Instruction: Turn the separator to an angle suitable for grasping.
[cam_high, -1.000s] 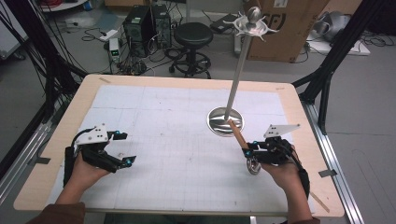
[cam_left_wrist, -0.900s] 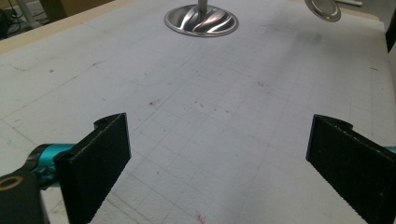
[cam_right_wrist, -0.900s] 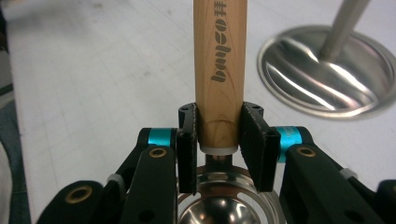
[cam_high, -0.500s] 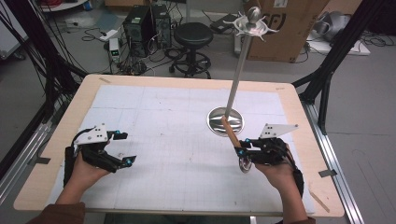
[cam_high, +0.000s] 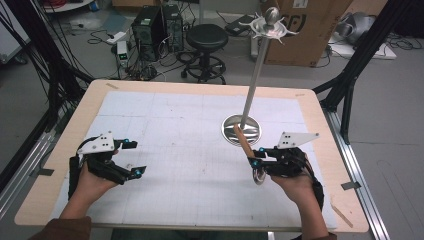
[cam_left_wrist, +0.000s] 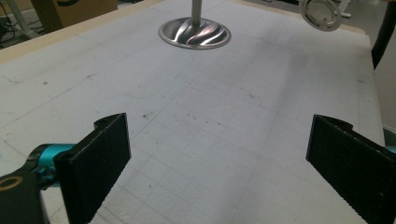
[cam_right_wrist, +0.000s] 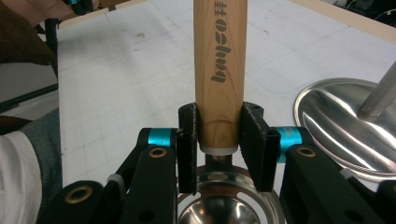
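Palm-down, the right claw clamps a wooden-handled strainer just beside the stand's base; the left claw rests on the worktop, pads apart.

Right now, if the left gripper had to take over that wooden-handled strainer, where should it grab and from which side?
Best guess: the free upper stretch of the wooden handle, above the right gripper, which is clamped at the handle's base beside the metal bowl. The handle is straight and round, angled toward the stand's base. Come in from the left with fingers across it.
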